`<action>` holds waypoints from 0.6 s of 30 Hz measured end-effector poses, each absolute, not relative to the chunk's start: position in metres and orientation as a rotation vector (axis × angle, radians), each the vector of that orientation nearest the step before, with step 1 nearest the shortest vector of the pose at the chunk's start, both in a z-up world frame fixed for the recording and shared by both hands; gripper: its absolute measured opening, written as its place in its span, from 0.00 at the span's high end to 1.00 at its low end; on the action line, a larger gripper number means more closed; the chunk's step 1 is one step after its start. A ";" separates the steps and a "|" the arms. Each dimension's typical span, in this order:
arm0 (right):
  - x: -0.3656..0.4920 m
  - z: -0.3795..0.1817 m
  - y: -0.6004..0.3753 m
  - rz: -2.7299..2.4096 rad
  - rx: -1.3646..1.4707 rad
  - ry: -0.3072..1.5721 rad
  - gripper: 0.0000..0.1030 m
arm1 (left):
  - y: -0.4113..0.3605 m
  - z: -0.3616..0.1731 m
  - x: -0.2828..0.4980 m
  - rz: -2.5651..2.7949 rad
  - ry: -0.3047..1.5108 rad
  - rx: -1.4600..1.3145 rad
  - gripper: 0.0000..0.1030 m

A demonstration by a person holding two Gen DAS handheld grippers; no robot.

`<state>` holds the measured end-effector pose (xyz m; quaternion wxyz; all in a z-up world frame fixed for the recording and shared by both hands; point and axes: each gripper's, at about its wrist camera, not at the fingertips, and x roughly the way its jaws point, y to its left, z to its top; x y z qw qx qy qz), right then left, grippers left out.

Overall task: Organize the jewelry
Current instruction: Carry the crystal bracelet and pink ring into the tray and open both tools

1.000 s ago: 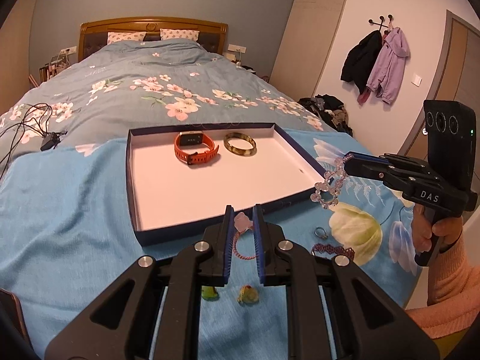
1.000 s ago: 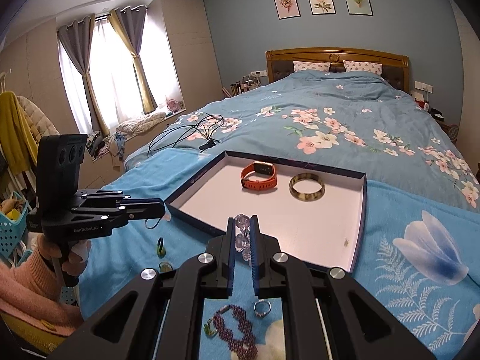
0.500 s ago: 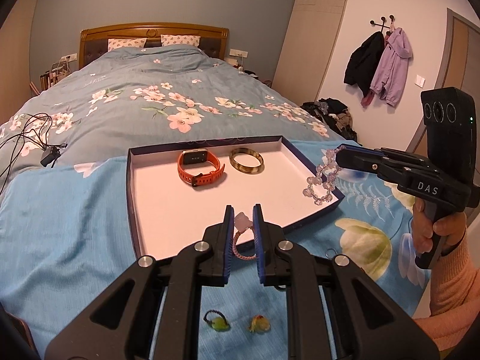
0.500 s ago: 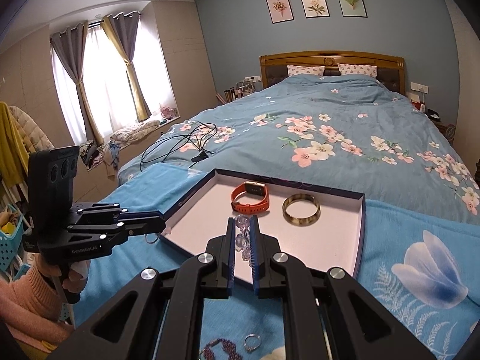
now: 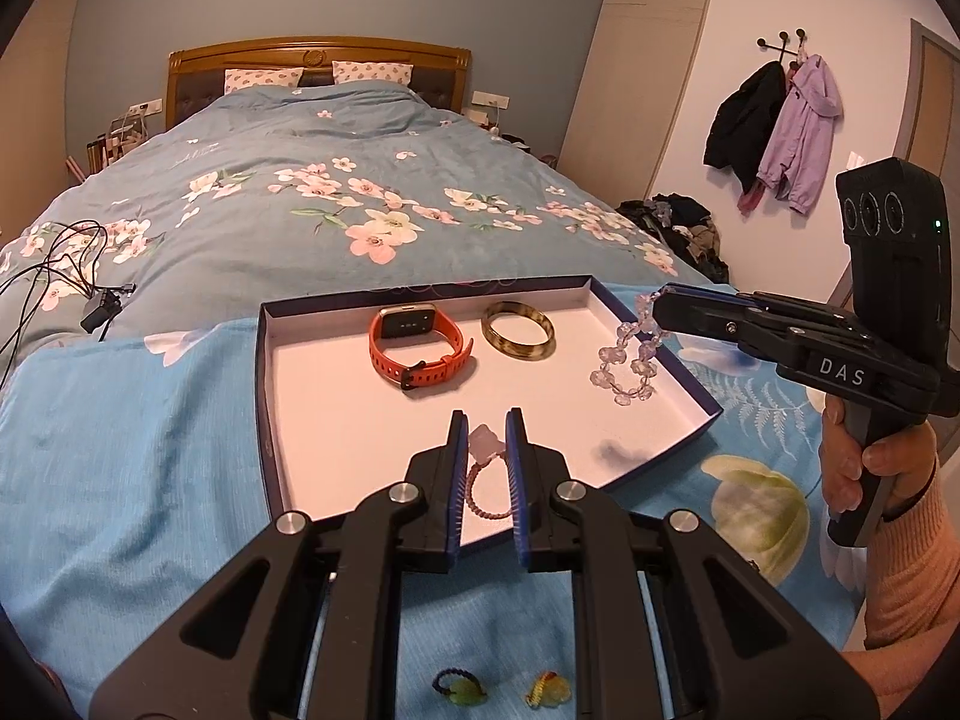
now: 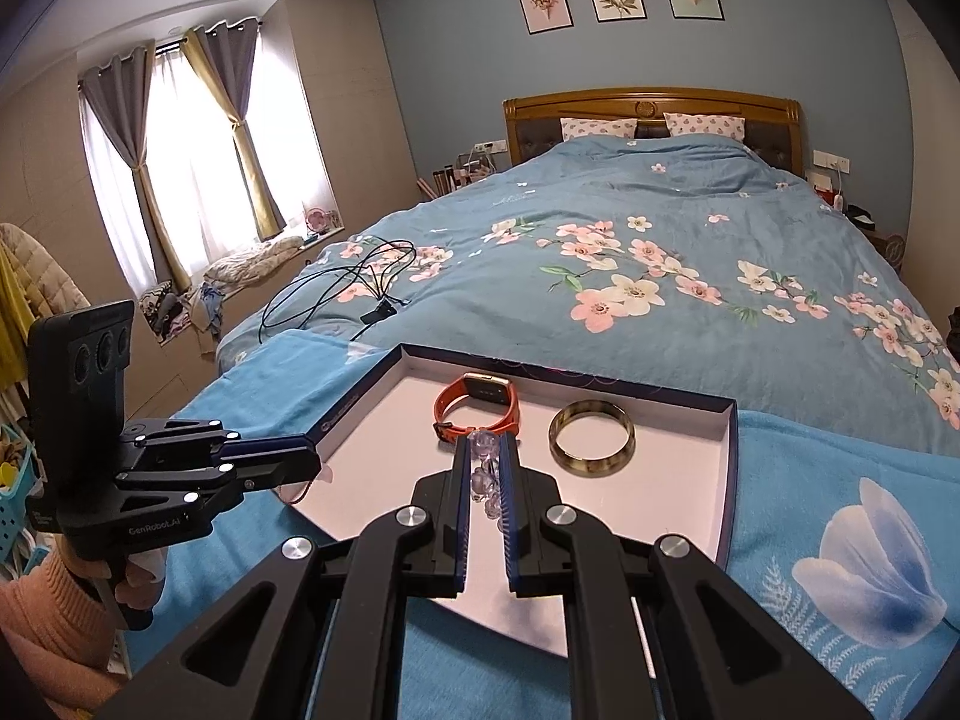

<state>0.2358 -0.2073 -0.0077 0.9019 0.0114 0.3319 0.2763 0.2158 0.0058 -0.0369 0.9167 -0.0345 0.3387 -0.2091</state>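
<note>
1. As both hands carried their loads forward over the bed (image 5: 180, 420), the shallow tray (image 5: 264, 396) came to lie directly under the claws; a second earlier both loads had hung short of its near and right walls.
2. The left claw (image 5: 487, 438) was pressed together, pinching a pink cord bracelet (image 5: 480, 489) by its pale clover charm, with the loop dangling over the tray's near white floor rather than over the blue bedspread as before.
3. The right claw (image 6: 483, 450) was likewise pressed together on a clear bead bracelet (image 5: 627, 363), which had crossed the right wall and hung above the tray's right part, just beside a tortoiseshell bangle (image 5: 519, 336).
4. An orange smartwatch (image 5: 420, 348) and the bangle lay side by side near the tray's far wall, unmoved.
5. Two small green and yellow charms (image 5: 459, 690) lay on the bedspread below the left claw, outside the tray.
6. Judging from this, both bracelets seemed ready to be lowered and let go; the loose pieces on the bedspread would remain to be gathered.
</note>
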 end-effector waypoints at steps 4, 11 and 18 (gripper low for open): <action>0.243 -0.012 -0.205 0.569 0.034 0.699 0.93 | 0.005 -0.040 0.225 -0.423 0.709 -0.075 0.87; 0.257 -0.022 -0.201 0.545 0.049 0.722 0.93 | 0.002 -0.044 0.237 -0.414 0.727 -0.076 0.87; 0.268 -0.027 -0.195 0.545 0.079 0.738 0.93 | -0.002 -0.047 0.251 -0.403 0.737 -0.069 0.87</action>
